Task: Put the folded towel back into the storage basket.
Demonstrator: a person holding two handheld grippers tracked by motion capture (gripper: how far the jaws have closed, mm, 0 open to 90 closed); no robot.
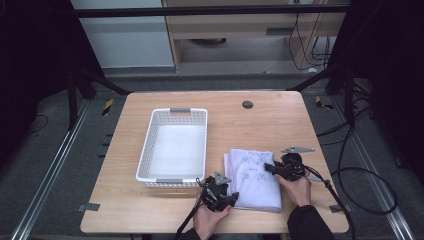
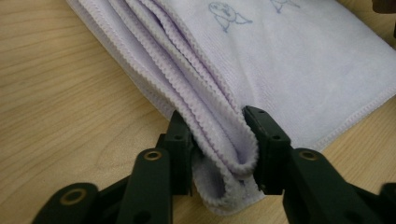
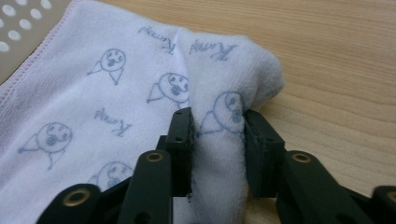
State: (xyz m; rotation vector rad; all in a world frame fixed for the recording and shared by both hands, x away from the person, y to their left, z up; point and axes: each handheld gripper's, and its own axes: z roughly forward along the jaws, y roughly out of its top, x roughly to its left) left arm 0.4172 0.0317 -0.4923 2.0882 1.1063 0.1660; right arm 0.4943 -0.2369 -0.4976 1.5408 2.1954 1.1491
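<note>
The folded towel [image 1: 253, 178], pale lilac-white and printed with small cartoon faces, lies flat on the wooden table [image 1: 150, 210] at the person's near right, just beside the white perforated basket [image 1: 175, 146] and seemingly not quite touching it, though the high view is too coarse there to be sure. The left gripper [image 2: 218, 140] pinches the stacked, stitched edges of the towel at its near left corner: in the left gripper view the layers bunch up between the two black jaws, which press in from either side. The right gripper [image 3: 217, 133] has a fold of the cloth squeezed between its jaws on the towel's right side, the fabric puckering into a rounded hump just past the tips. Both hands sit low at the table's near edge, and the towel rests on the wood. The step in hand looks like the grasp itself: both grippers clamp the folded bundle at two places so it can be carried as one piece. The next move likely calls for lifting both hands together, keeping them level and their spacing steady so the folds do not slide apart or sag open, then swinging the towel leftward over the basket's near rim and lowering it flat onto the basket floor before the jaws let go.
</note>
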